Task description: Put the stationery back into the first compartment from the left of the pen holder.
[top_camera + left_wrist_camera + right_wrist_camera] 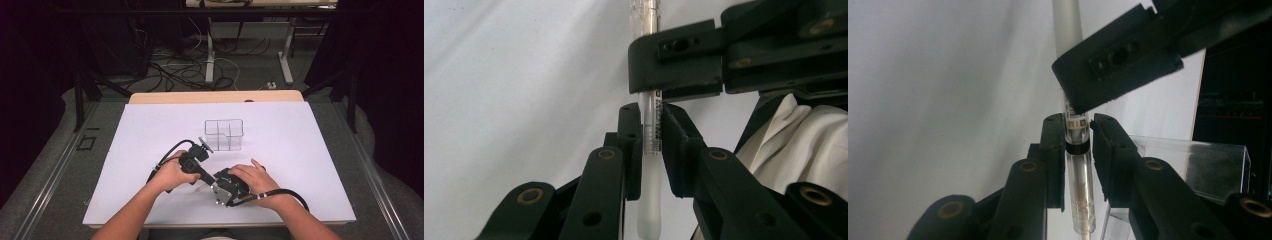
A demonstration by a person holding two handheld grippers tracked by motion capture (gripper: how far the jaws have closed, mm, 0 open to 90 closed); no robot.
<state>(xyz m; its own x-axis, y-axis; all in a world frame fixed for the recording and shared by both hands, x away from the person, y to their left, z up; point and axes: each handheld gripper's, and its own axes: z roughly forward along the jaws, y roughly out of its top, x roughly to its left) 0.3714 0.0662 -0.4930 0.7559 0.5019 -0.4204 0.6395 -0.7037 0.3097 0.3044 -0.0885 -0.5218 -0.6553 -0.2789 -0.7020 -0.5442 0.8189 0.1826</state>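
Observation:
A pen with a clear barrel, a black band and a frosted cap (650, 130) is held between both grippers, low over the white sheet (300, 165) at the front middle. My left gripper (651, 112) is shut on the frosted cap end. My right gripper (1078, 122) has its pads pressed on the clear barrel (1078, 165) at the black band. Each gripper's jaw crosses the other's view above the grip, hiding part of the pen. In the high view the left gripper (206, 176) and right gripper (216, 181) meet tip to tip, a hand on each.
A clear plastic box with compartments (224, 134) stands on the sheet just beyond the grippers, and its edge shows at lower right in the right gripper view (1198, 165). Cables trail from both grippers. The table's wooden far edge (215, 96) borders a floor with cables.

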